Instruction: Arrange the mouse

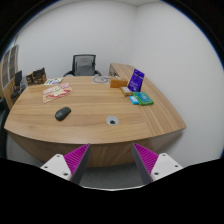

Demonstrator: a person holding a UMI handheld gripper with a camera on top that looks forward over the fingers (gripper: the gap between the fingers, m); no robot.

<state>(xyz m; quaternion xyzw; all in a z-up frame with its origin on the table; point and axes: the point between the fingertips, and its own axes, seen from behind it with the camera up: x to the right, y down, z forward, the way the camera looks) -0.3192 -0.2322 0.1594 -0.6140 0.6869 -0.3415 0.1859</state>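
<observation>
A dark computer mouse (62,113) lies on the wooden table (90,125), toward its left half, well beyond my fingers. My gripper (113,163) is open and empty, held off the table in front of its near curved edge. The two magenta pads (76,157) stand wide apart, with only floor and the table edge between them.
Papers and a booklet (56,93) lie at the table's far left. A purple upright item (135,82) and a teal book (141,98) sit at the far right. A round cable grommet (112,121) is in the tabletop. An office chair (83,66) stands behind the table.
</observation>
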